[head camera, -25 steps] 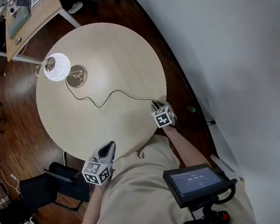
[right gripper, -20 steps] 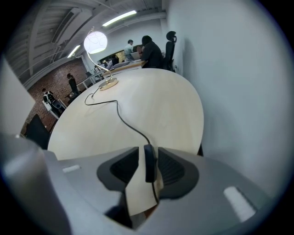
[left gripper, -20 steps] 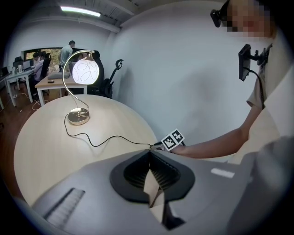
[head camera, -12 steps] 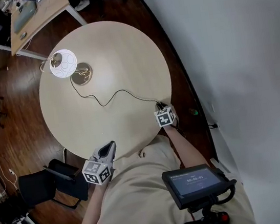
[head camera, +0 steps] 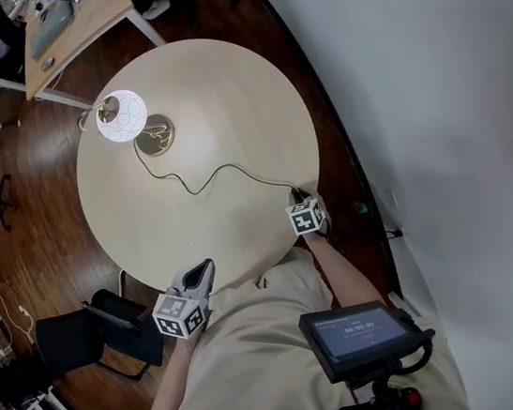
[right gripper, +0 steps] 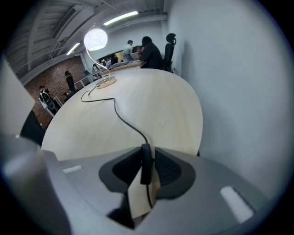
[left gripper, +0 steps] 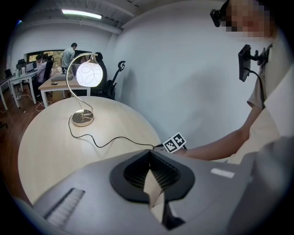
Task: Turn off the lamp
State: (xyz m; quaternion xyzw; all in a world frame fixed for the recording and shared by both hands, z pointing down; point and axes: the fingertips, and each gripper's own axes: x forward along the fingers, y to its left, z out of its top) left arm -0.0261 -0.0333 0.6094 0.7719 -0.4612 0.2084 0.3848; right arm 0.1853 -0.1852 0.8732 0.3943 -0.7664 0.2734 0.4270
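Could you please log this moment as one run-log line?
lamp: lit | right gripper: shut on cord switch | left gripper: shut, empty

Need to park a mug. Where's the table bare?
Bare: the table's wall side beyond the cord, and the near-left part between cord and left hand-held gripper. Crowded: the lamp at far left, and the right hand-held gripper on the cord.

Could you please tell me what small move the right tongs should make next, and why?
Probably squeeze the right tongs a little harder on the inline switch to click it. The lamp shade is lit, and the right gripper view shows the switch on the cord already sitting between the jaws, so no repositioning looks needed. The left tongs are shut and empty.
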